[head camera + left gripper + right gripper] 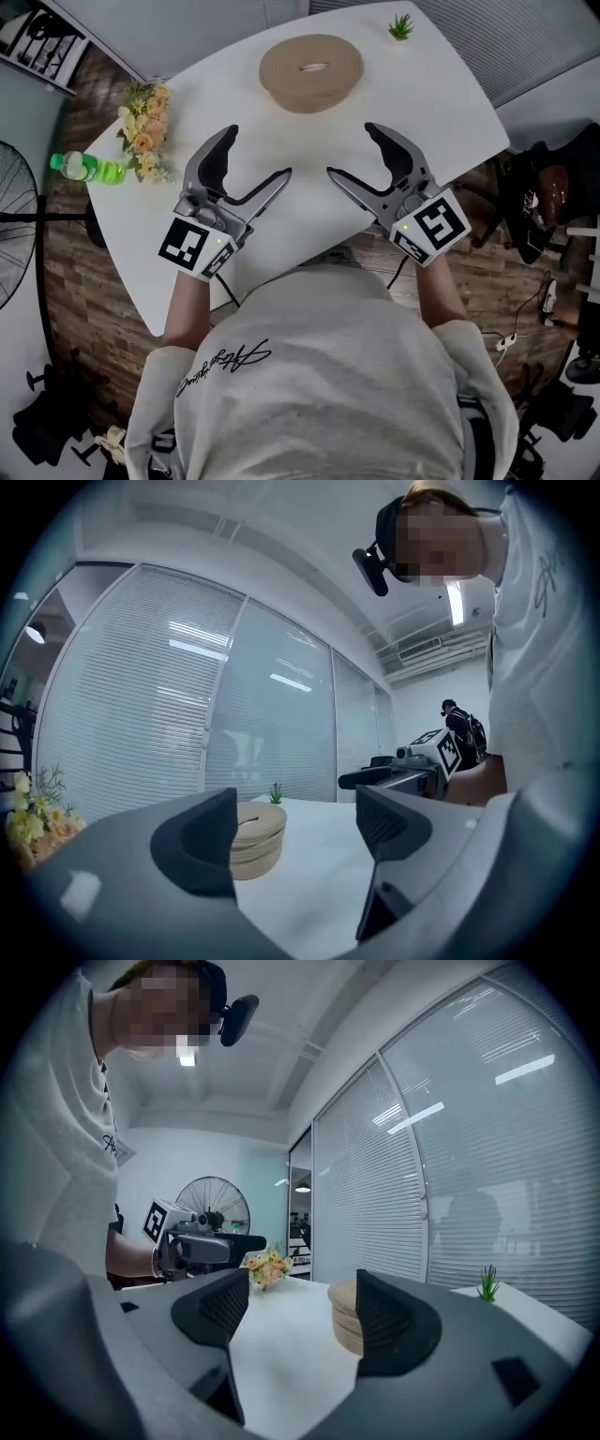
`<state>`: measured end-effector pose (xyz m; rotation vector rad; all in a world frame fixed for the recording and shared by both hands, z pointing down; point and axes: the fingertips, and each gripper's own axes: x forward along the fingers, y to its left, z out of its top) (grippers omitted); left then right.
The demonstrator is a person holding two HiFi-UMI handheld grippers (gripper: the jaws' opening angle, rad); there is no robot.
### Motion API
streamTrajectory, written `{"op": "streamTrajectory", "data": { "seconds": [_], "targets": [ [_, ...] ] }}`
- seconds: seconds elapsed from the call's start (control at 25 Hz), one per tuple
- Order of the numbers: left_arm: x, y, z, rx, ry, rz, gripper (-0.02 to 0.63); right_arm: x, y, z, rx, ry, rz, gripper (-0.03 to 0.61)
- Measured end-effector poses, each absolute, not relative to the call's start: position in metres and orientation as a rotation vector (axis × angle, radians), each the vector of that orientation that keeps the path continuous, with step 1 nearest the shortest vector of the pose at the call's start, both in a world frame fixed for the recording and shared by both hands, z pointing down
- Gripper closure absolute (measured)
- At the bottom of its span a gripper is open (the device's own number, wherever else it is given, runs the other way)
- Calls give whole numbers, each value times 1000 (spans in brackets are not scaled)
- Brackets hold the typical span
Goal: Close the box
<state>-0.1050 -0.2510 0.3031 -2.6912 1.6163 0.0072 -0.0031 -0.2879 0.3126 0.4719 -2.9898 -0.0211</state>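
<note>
A round tan box (311, 70) with its flat lid on top, a slot in the lid's middle, stands at the far side of the white table (441, 103). My left gripper (259, 153) and right gripper (351, 150) hover over the table's near part, short of the box, tips angled toward each other. Both are open and hold nothing. In the left gripper view the box (255, 841) shows between the left gripper's (295, 832) jaws, far off, with the right gripper (403, 771) beyond. In the right gripper view the box (343, 1321) sits partly behind the right gripper's (300, 1312) right jaw.
A bunch of pale flowers (145, 127) and a green bottle (89, 169) lie at the table's left end. A small green plant (401, 26) stands at the far right corner. A standing fan (9, 225) is on the floor to the left, and a dark chair (553, 187) to the right.
</note>
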Motion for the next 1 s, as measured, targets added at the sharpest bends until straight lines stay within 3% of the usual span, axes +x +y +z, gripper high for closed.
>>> {"op": "streamTrajectory", "data": {
  "seconds": [0.28, 0.36, 0.44, 0.6, 0.76, 1.0],
  "targets": [
    [-106, -219, 295, -2684, 1570, 25, 410, -2, -253, 303, 540, -3023, -43, 382],
    [-110, -212, 295, -2653, 1574, -1, 505, -3, -245, 302, 583, -3029, -70, 409],
    [-114, -207, 296, -2628, 1589, -17, 561, -3, -238, 299, 612, -3036, -88, 438],
    [-117, -194, 296, -2616, 1583, -16, 612, -3, -225, 293, 670, -3058, -90, 507],
    [-111, -183, 296, -2654, 1521, -4, 614, -2, -218, 294, 740, -3043, -92, 578],
    [-108, -166, 301, -2664, 1467, -47, 614, -11, -201, 303, 743, -3033, -70, 579]
  ]
}}
